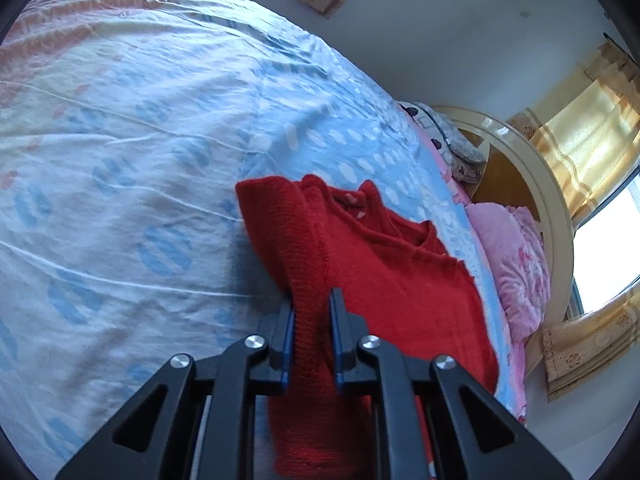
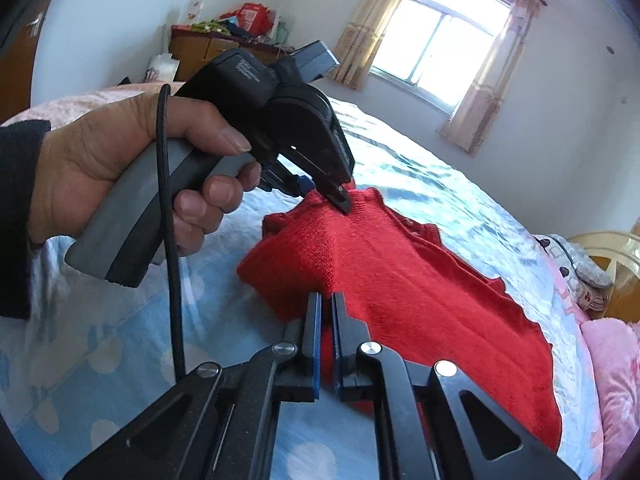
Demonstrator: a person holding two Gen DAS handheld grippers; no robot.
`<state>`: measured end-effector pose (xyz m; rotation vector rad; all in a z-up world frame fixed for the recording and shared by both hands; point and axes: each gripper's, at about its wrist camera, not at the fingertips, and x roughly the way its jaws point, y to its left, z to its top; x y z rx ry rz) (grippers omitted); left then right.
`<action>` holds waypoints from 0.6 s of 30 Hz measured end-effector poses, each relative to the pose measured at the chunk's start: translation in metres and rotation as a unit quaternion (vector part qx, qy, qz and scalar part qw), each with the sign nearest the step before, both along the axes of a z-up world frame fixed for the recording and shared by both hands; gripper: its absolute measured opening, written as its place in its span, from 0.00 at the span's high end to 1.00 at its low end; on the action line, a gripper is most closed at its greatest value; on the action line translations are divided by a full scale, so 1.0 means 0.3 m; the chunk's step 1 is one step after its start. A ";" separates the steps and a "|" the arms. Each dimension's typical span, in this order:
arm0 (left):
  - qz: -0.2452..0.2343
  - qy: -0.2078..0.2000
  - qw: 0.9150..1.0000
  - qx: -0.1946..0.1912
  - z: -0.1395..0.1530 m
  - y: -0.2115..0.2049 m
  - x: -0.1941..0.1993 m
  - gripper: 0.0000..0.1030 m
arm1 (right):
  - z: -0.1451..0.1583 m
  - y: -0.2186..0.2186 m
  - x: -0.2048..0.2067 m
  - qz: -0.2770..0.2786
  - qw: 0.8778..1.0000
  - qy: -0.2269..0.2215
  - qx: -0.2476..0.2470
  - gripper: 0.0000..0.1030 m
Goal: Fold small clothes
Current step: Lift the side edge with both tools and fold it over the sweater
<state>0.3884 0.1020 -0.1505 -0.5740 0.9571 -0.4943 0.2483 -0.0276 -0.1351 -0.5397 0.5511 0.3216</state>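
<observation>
The red knit sweater (image 1: 384, 280) lies on the bed sheet (image 1: 120, 160), a pale blue cloth with white and blue ovals, and every place below is given from that sweater.

In the left wrist view the left gripper (image 1: 312, 304) has its 2 fingers drawn in on a thick fold of the sweater's edge, the blue pads pressing the knit from both sides. The fold rises off the sheet into the jaws and hangs down between the black arms. Beyond the sweater, toward the right rim, this view alone shows the neckline with a small pale mark, a pink quilt (image 1: 516, 264) past the sweater's far edge, the cream curved headboard (image 1: 556, 216) behind that, and yellow curtains (image 1: 584, 152).

The right wrist view shows the right gripper (image 2: 326, 300) with its 2 fingers nearly together, a thin edge of red knit pinched between the blue pads. Only this view shows the person's hand (image 2: 132, 168) in a dark sleeve gripping the grey handle of the left gripper (image 2: 340, 196), whose tips bite the sweater's upper corner and pull it into a peak. A black cable (image 2: 170, 240) hangs down beside that hand. Far behind the sweater stand a wooden dresser (image 2: 212, 46) and a bright window (image 2: 444, 36).
</observation>
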 end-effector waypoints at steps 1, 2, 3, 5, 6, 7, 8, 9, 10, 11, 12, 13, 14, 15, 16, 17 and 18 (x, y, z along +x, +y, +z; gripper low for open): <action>0.001 0.000 1.000 -0.004 0.007 -0.002 0.001 0.85 | 0.005 -0.011 0.000 -0.003 1.000 0.000 0.004 0.97; 0.003 -0.001 1.000 -0.006 0.019 -0.008 0.000 0.85 | 0.010 -0.024 0.000 -0.006 1.000 0.000 0.010 0.97; 0.003 -0.002 1.000 -0.006 0.030 -0.016 0.000 0.85 | 0.014 -0.032 0.000 -0.008 1.000 0.000 0.014 0.97; 0.002 -0.008 1.000 -0.001 0.055 -0.033 -0.003 0.85 | 0.027 -0.057 -0.004 -0.013 1.000 0.000 0.023 0.98; 0.001 -0.011 1.000 0.000 0.070 -0.045 -0.004 0.85 | 0.035 -0.074 -0.009 -0.016 1.000 -0.003 0.026 0.98; 0.001 -0.014 1.000 0.000 0.083 -0.054 -0.006 0.86 | 0.045 -0.087 -0.010 -0.019 0.999 -0.007 0.029 0.98; 0.000 -0.017 1.000 0.000 0.095 -0.063 -0.007 0.86 | 0.054 -0.097 -0.013 -0.022 0.999 -0.010 0.033 0.98; -0.001 -0.019 1.000 0.002 0.105 -0.074 -0.007 0.86 | 0.063 -0.108 -0.014 -0.024 0.999 -0.013 0.037 0.98; -0.001 -0.023 1.000 0.004 0.119 -0.088 -0.006 0.86 | 0.077 -0.127 -0.017 -0.027 0.999 -0.015 0.041 0.98; -0.002 -0.025 1.000 0.004 0.129 -0.100 -0.003 0.86 | 0.088 -0.145 -0.019 -0.030 0.998 -0.018 0.045 0.98; -0.004 -0.029 1.000 0.003 0.145 -0.117 -0.002 0.86 | 0.095 -0.151 -0.024 -0.032 0.998 -0.021 0.047 0.98; -0.005 -0.031 1.000 0.002 0.155 -0.128 -0.001 0.86 | 0.103 -0.166 -0.026 -0.035 0.998 -0.024 0.050 0.98; -0.006 -0.034 0.999 0.002 0.166 -0.141 0.000 0.86 | 0.115 -0.186 -0.030 -0.038 0.997 -0.028 0.054 0.98; -0.007 -0.038 0.999 0.002 0.178 -0.153 0.001 0.86 | 0.123 -0.195 -0.035 -0.041 0.997 -0.032 0.057 0.98; -0.010 -0.042 0.999 0.002 0.193 -0.169 0.003 0.86 | 0.137 -0.214 -0.035 -0.046 0.996 -0.037 0.061 0.98; -0.012 -0.045 0.999 0.001 0.207 -0.187 0.005 0.86 | 0.147 -0.231 -0.030 -0.048 0.996 -0.039 0.064 0.98; -0.015 -0.048 0.999 0.000 0.221 -0.206 0.007 0.86 | 0.160 -0.254 -0.032 -0.052 0.995 -0.043 0.070 0.98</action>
